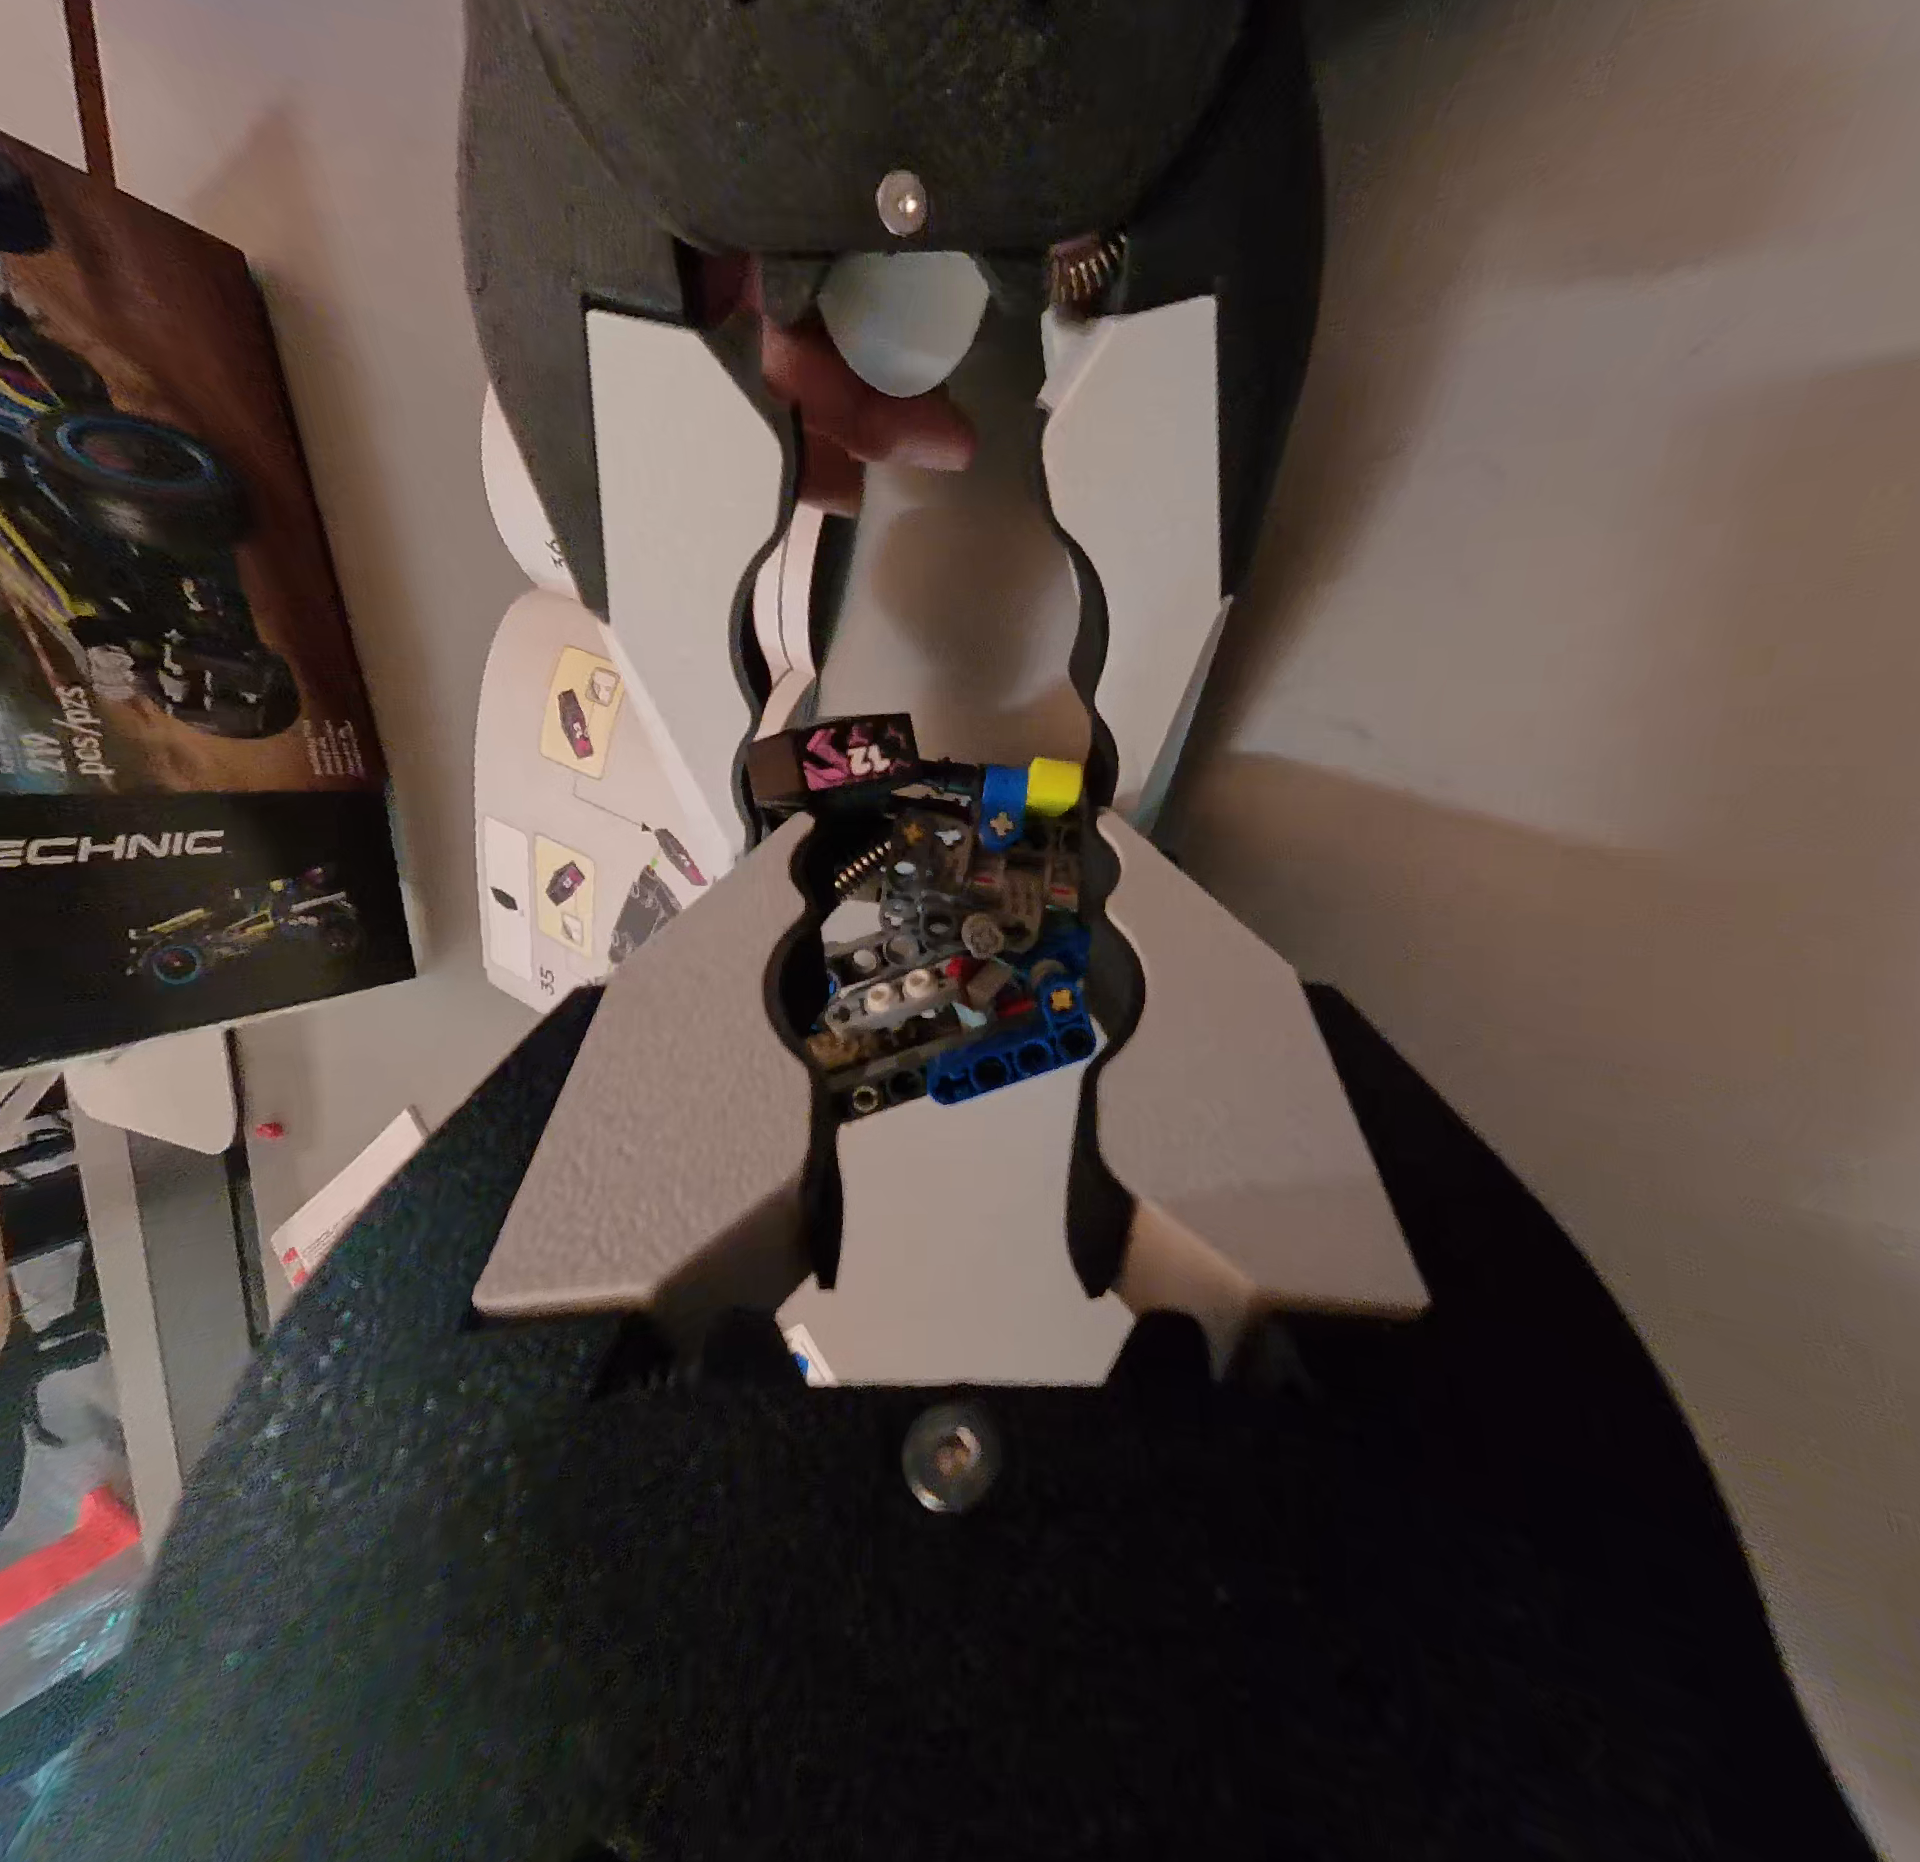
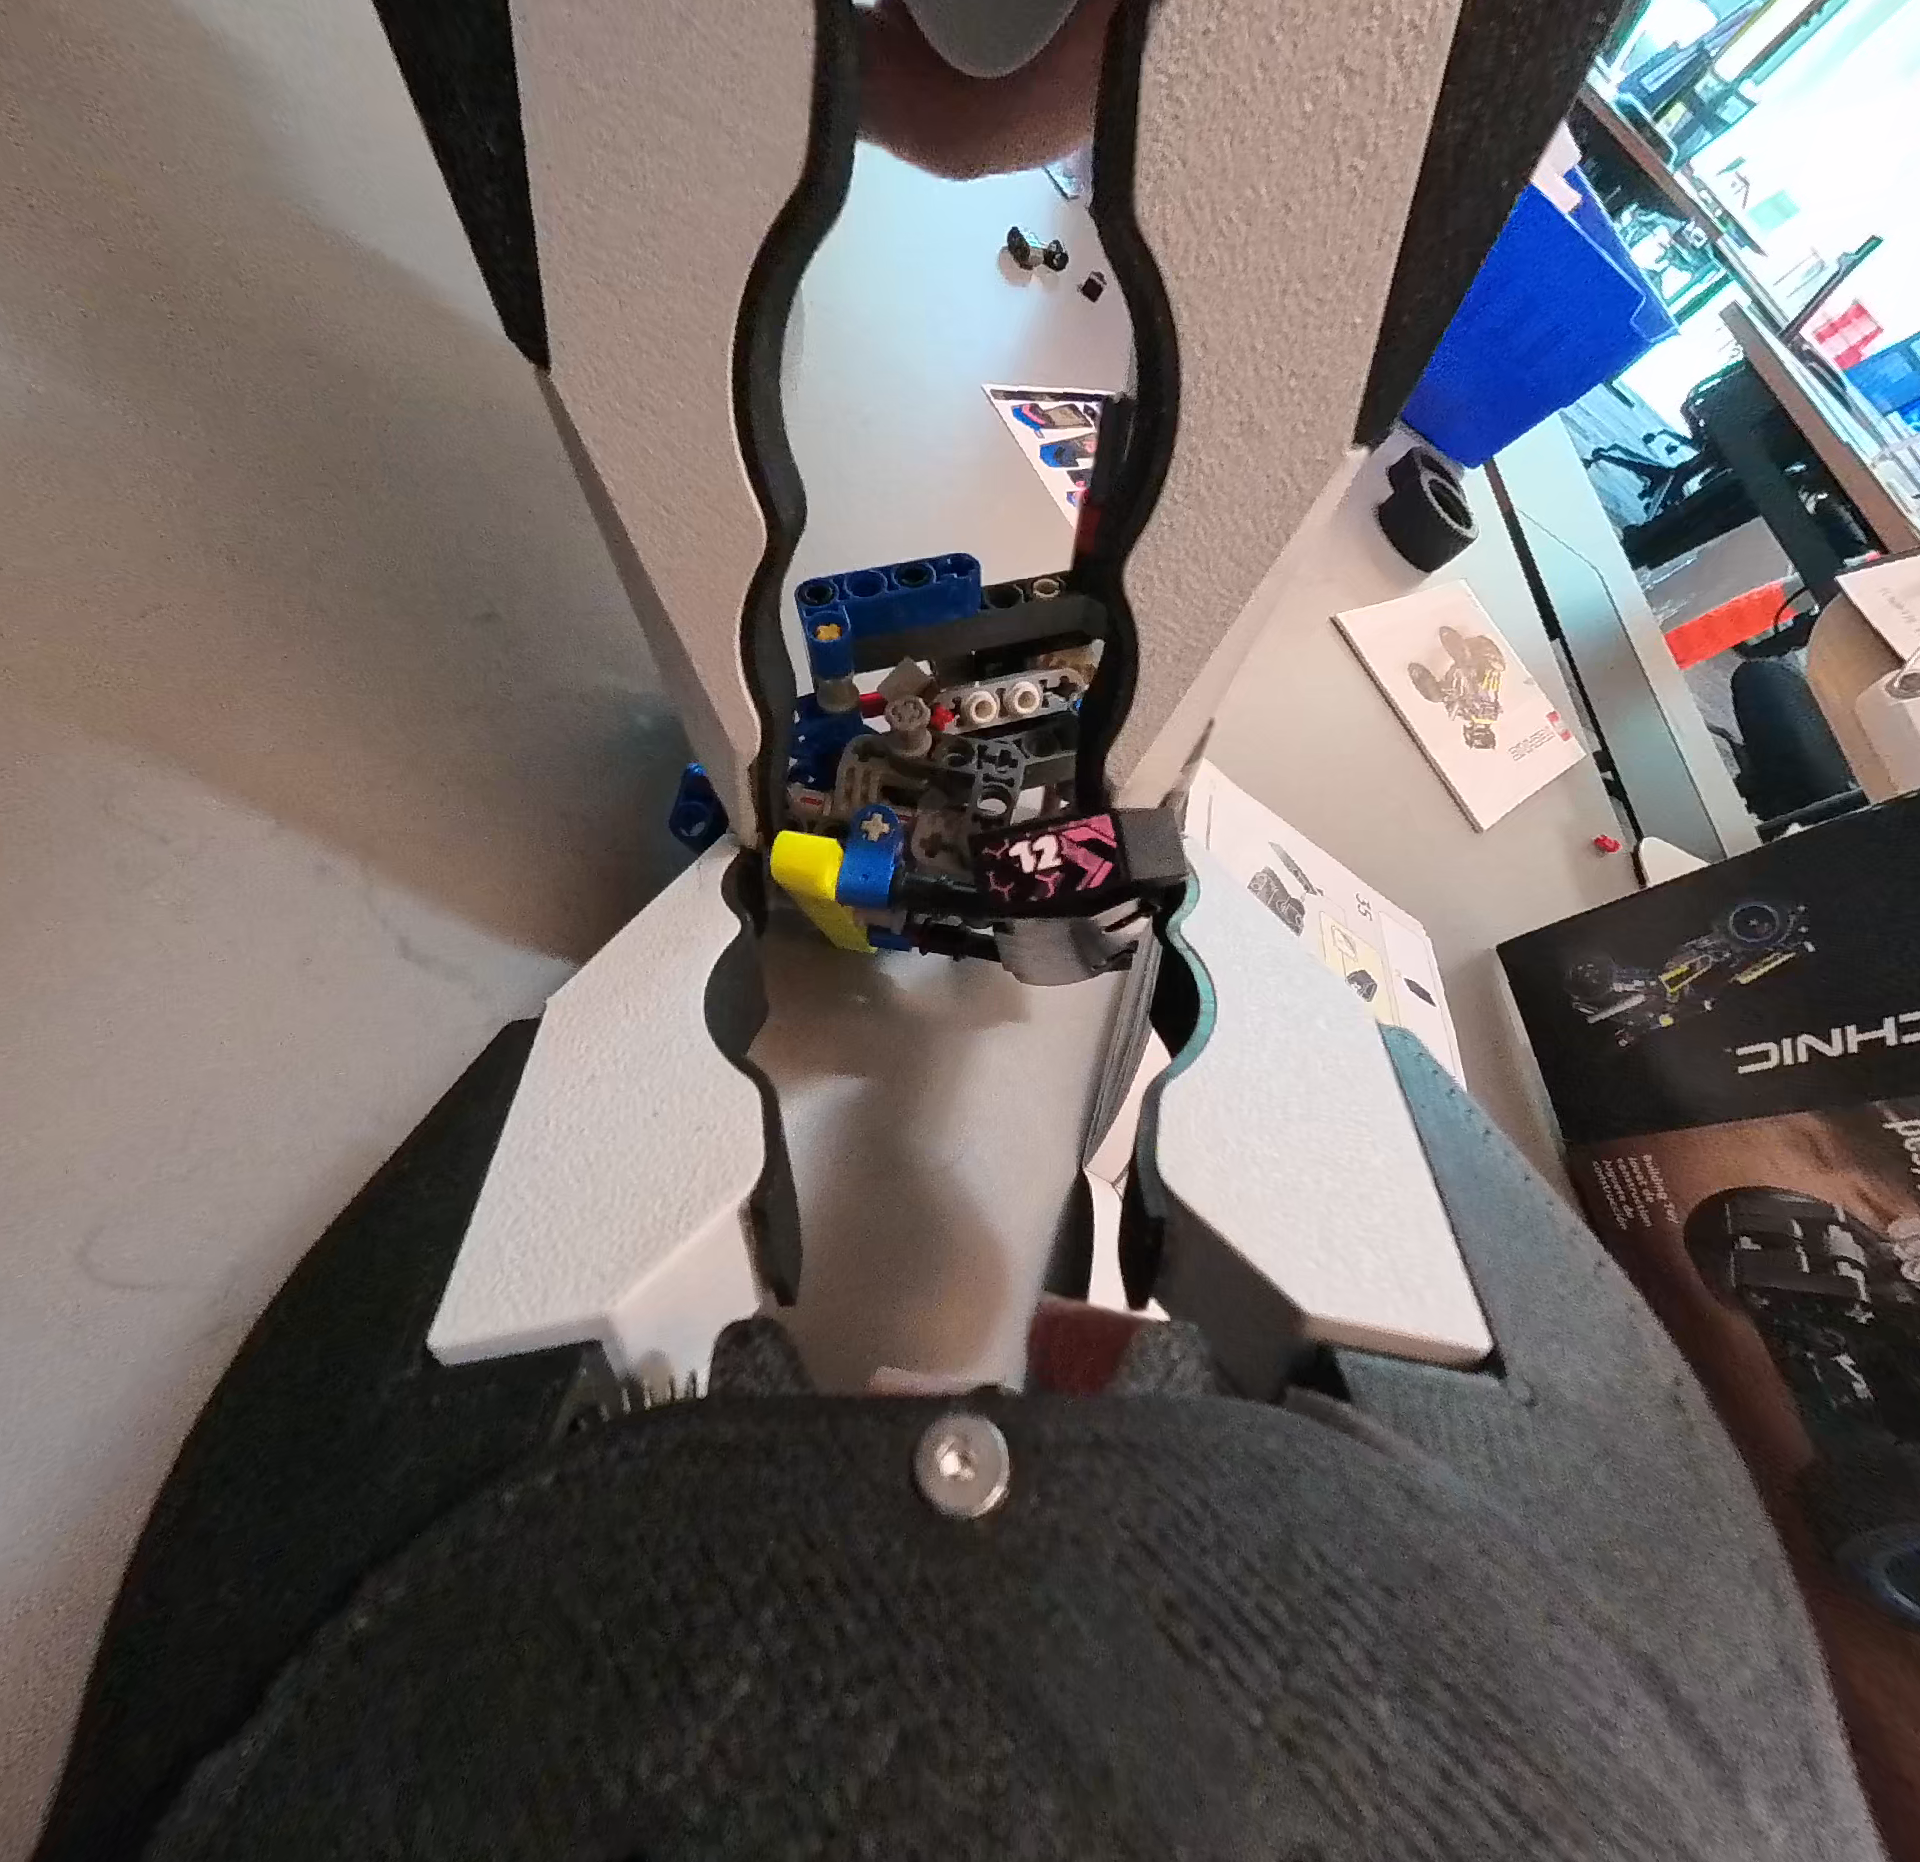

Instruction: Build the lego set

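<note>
A small brick-built model (image 1: 935,919) of black, grey and blue beams hangs between both grippers above the white table (image 2: 260,669). My left gripper (image 1: 951,836) is shut on its rear frame, with the pads against the blue and black beams. In the right wrist view it reaches in from the top (image 2: 935,773) around the model (image 2: 966,732). My right gripper (image 2: 961,877) is shut across the model's front end, one pad on the yellow piece (image 2: 805,862) and the other on the black panel with a pink sticker (image 2: 1049,856). It reaches in from the top in the left wrist view (image 1: 925,763).
The set's dark box (image 2: 1714,1033) and an open instruction booklet (image 2: 1340,929) lie to the right, and show at the left in the left wrist view (image 1: 177,773). A black tyre (image 2: 1429,508), a leaflet (image 2: 1465,700), a blue bin (image 2: 1527,326) and loose pieces (image 2: 1039,249) lie farther off. Only a small space, under 4 cm, lies between the two pairs of fingers.
</note>
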A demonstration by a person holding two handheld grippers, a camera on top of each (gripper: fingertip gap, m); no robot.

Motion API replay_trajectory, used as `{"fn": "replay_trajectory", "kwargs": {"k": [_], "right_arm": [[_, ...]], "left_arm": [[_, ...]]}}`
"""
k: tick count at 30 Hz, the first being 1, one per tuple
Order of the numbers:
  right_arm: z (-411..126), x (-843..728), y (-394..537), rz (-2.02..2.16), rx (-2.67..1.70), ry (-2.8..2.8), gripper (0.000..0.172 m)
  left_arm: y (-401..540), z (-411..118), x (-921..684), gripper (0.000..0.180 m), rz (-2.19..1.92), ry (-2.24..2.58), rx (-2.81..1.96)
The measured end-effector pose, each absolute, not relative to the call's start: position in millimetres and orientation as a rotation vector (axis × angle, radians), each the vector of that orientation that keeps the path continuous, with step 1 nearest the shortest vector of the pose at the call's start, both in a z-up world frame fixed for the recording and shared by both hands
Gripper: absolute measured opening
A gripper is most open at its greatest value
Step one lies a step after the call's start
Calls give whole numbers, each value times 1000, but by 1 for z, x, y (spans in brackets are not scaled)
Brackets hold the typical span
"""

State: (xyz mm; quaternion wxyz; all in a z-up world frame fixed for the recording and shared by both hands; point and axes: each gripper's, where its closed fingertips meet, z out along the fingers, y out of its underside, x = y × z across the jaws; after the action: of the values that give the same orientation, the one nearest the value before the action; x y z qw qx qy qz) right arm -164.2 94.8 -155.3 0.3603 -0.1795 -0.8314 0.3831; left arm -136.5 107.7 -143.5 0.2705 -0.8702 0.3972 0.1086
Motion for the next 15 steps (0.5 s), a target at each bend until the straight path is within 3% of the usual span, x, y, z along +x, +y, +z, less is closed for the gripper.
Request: {"fn": "replay_trajectory", "kwargs": {"k": [4,6,7,9,11,15], "right_arm": [[-155,-157,98,1031,-533,-2183,74],[-145,-150,106,1145,-678,-2189,93],[-135,-146,109,1267,-785,-2171,92],[-113,-151,122,1465,-1006,-2048,74],[-108,-153,128,1575,-1178,-1982,71],[-118,-149,124,1524,-1341,-2022,48]], "left_arm": [[106,-144,-132,47,219,1029,-2430],[106,-145,-132,49,223,1042,-2443],[106,-145,-131,50,224,1047,-2438],[108,-145,-131,50,237,1040,-2419],[109,-146,-130,50,255,1038,-2407],[112,-145,-128,49,298,1032,-2373]]}}
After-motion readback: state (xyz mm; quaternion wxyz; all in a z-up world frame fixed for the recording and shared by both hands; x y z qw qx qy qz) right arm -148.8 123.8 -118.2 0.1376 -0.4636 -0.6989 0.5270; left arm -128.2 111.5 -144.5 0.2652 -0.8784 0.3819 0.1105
